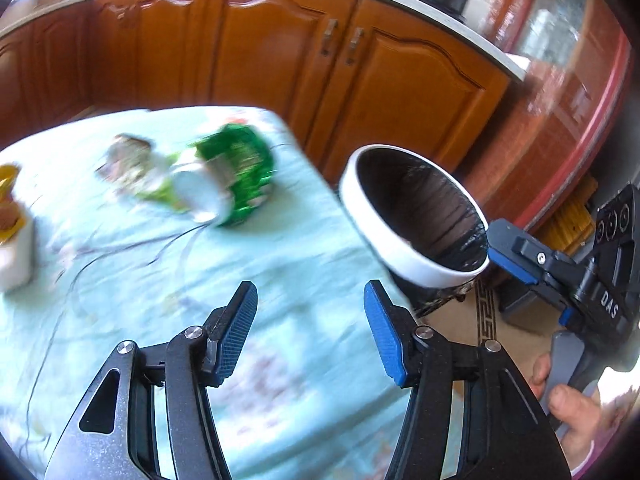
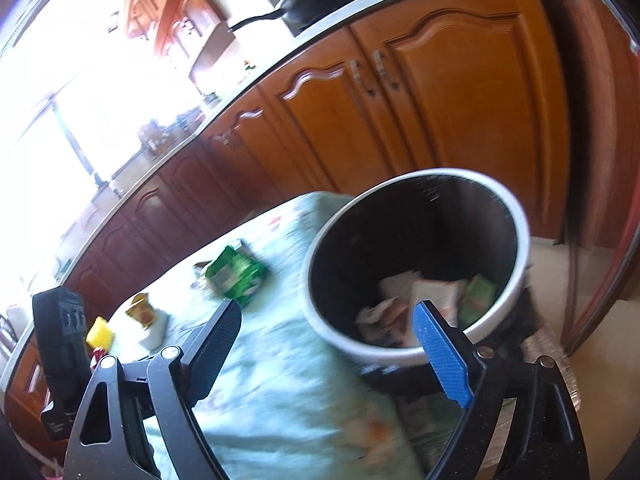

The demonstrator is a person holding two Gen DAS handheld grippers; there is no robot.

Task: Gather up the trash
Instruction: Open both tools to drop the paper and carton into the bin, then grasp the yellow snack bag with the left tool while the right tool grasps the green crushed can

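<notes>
A white-rimmed trash bin [image 1: 400, 256] with a black liner stands beside the table's right edge. In the right wrist view the bin [image 2: 340, 340] holds crumpled paper wrappers [image 2: 400, 308] and a green packet [image 2: 478, 292]. On the pale green tablecloth [image 1: 304, 240] lie a green wrapper [image 1: 240, 168], a white cup-like piece [image 1: 200, 192] and a crumpled wrapper [image 1: 128, 164]. My left gripper [image 1: 310, 292] hovers open over the cloth, nothing between its pads. My right gripper [image 2: 326, 308] stands wide open just before the bin's rim, empty. One of its fingers [image 1: 510, 266] shows beside the bin.
Further left on the cloth [image 2: 280, 380] lie the green wrapper [image 2: 236, 276], a yellow packet [image 2: 140, 312], a white block [image 2: 154, 328] and a yellow sponge [image 2: 100, 332]. Wooden cabinets [image 1: 280, 52] run behind the table. A hand [image 1: 568, 404] holds the right tool.
</notes>
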